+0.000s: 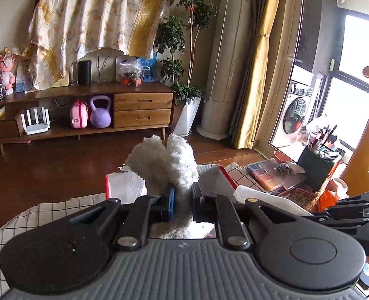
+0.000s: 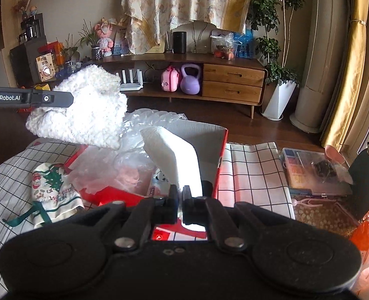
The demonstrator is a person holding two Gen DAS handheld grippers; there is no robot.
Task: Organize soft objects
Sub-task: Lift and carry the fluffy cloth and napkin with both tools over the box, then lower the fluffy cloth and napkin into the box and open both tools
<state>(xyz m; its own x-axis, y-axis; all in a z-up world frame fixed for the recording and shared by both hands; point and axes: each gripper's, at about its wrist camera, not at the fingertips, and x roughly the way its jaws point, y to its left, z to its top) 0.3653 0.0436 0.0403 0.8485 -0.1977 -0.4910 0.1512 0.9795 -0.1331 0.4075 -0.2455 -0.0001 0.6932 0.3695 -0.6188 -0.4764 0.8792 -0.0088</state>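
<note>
Gripping a fluffy white cloth (image 1: pixel 166 165), the left claw (image 1: pixel 183 200) has its jaws pressed tight on the bunched fabric, which stands up above the fingers; in the right wrist view the same cloth (image 2: pixel 84 110) hangs in the air over the left part of the worktop (image 2: pixel 252 170), just above crinkled clear plastic wrap (image 2: pixel 144 130) that spills from an open red-and-white box (image 2: pixel 209 135). The right claw (image 2: pixel 180 200) is closed on a thin white folded sheet (image 2: pixel 176 157), which rises from between its fingers and bends over above the box. A checked cloth covers the worktop. On it, near the left edge beside the box, lies a Christmas-printed fabric piece (image 2: pixel 51 187) with green ribbon. Toward the right edge sit a clear plastic organiser case (image 2: pixel 309 167) and a dark pen holder (image 1: pixel 319 165) full of pens.
</note>
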